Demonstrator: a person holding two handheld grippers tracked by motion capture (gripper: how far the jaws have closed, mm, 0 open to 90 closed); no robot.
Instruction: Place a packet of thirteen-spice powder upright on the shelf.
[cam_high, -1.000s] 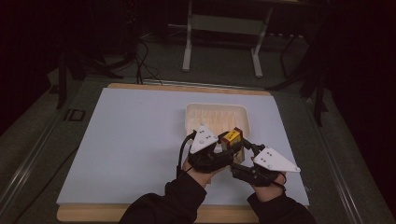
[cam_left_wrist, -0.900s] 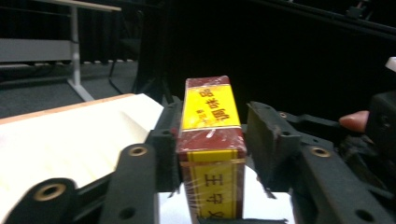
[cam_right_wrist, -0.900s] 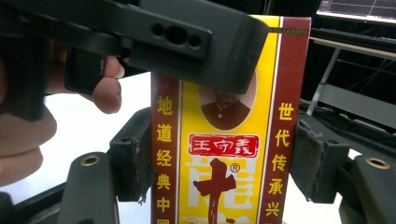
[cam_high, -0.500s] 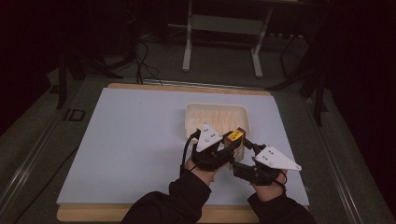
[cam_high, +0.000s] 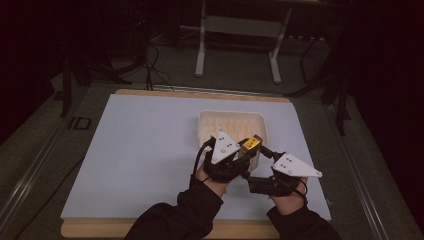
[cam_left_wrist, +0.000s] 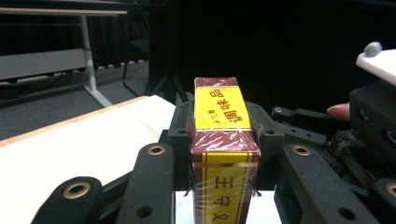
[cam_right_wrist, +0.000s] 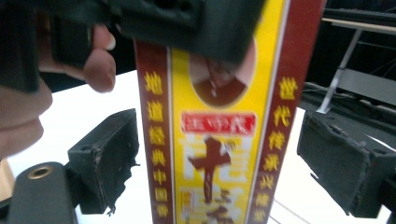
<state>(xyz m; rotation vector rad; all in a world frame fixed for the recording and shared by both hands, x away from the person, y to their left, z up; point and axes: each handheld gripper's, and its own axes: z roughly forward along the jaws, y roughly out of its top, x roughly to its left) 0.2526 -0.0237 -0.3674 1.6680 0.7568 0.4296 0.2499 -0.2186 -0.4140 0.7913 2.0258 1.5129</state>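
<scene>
A long box (cam_high: 250, 144) printed yellow and dark red and wrapped in clear film sits clamped between the fingers (cam_left_wrist: 180, 133) of my left gripper (cam_high: 245, 151), just over the near rim of the white tray (cam_high: 210, 120). In the left gripper view the box (cam_left_wrist: 223, 140) points away from the camera, held by the gripper (cam_left_wrist: 223, 136) on both sides. My right gripper (cam_high: 251, 177) is close beside it, open. In the right gripper view its pads (cam_right_wrist: 109, 158) stand apart on either side of the box (cam_right_wrist: 215, 130) without touching it, and the left gripper (cam_right_wrist: 187, 18) grips the box's top.
The tray rests on a pale mat (cam_high: 140, 150) laid over a wooden board (cam_high: 165, 93). Metal table legs (cam_high: 201, 50) and cables (cam_high: 150, 65) stand on the dark floor beyond the board. Wide bare mat lies to the left of the hands.
Both hands have edged slightly forward. The box stays in the left gripper and now lies a little flatter over the tray's near rim.
</scene>
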